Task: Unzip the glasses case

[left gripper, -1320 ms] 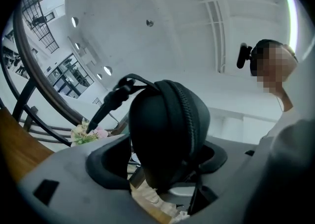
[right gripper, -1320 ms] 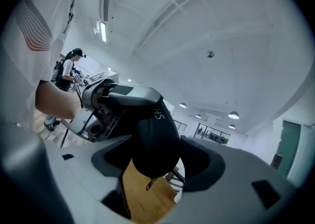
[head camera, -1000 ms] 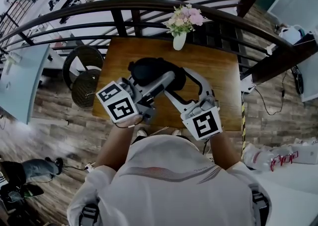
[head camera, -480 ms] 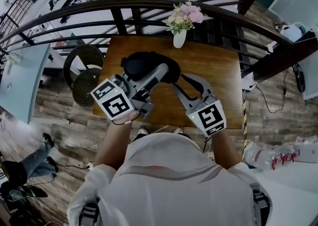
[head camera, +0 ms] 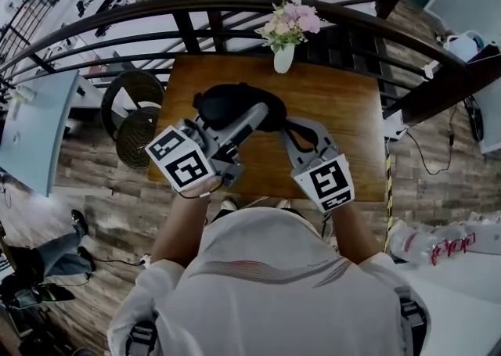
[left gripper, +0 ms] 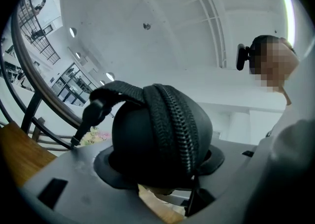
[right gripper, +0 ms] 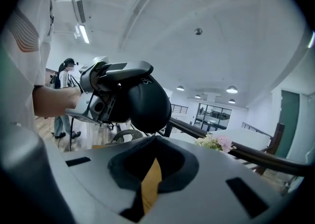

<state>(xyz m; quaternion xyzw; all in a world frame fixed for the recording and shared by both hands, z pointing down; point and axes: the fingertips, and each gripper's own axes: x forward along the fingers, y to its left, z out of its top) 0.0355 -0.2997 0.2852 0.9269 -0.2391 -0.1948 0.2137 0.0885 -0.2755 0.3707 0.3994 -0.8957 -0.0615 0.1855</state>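
Glasses case (head camera: 231,106) is up off the wooden table (head camera: 348,135) in the head view. My left gripper (head camera: 252,116) has it by one end, and my right gripper (head camera: 284,124) is tucked against the case's right end, just beside it. By my read I'm at the "grab the pull" step, and the unzipping itself hasn't started.

Left gripper view: the jaws are spread wide and clamped on the case's body, one pad on each side. The zipper (left gripper: 179,129) runs over the top toward the camera and looks fully closed. There's a carry strap (left gripper: 106,99) looping off to the left. Something dark hangs down at the near end of the zipper. It could be the pull tab, but I can't say for sure.

Right gripper view: these jaws have just been closing and are now together. Only a sliver of table shows through the notch. The rounded end of the case sits right at the tips, slightly above them. I honestly can't make out a pull tab pinched between the pads, so I can't tell if I've got it.

If I do have it, the next move is a steady drag along the zipper line while the left keeps the case from twisting. If not, I'll have to open up and line up on the tab again.
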